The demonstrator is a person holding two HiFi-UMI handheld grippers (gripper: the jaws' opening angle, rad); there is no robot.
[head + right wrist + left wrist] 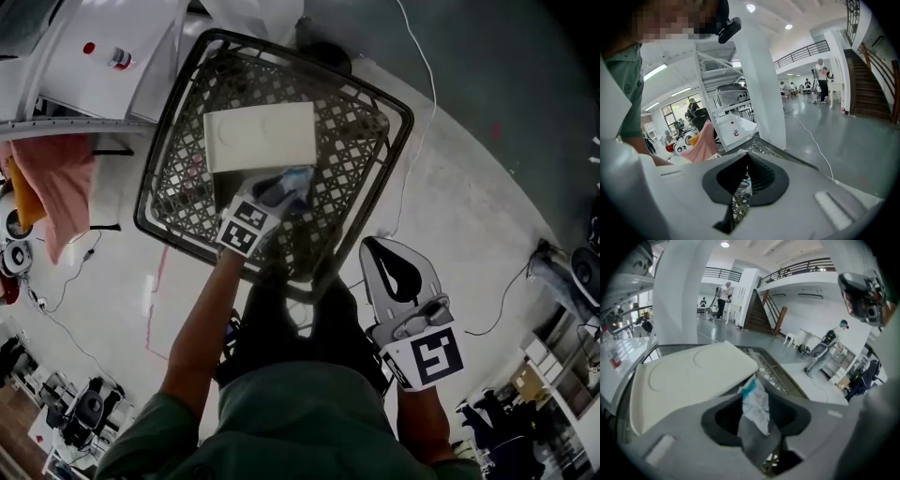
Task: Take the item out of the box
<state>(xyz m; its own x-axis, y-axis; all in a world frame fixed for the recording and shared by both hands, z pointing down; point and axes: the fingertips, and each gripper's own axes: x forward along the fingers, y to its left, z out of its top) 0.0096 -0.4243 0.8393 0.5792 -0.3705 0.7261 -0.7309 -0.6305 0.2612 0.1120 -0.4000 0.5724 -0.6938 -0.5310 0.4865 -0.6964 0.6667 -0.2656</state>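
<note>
The left claw [757, 420] stands open inside the mesh basket [405, 120], its jaws well apart. A crumpled white packet [757, 399] with a teal patch lies between them, and neither pad appears to press on it. The right claw [740, 187] hangs outside the basket, near your body, closed or all but closed on nothing.

**Position of the item.** The packet lies at the near edge of the white box [260, 137], close to its corner. The box rests in the basket, which stands on the floor [450, 187]. The views do not show whether the packet's far end is tucked under the box edge.

**Procedure (recommended).**
1. Bring the left claw forward until the bulk of the packet sits between the pads, not only a loose corner. Thin, crumpled material is likely to slip from a shallow bite.
2. Close fully. Expect little resistance, because the packet will probably compress.
3. Draw the packet toward you and upward, away from the box edge.

**Cautions.**
- The box looks light and may lift or slide with the packet. If it does, pin it with the right claw.
- Keep the jaw tips above the mesh, as they could catch in its openings.
</note>
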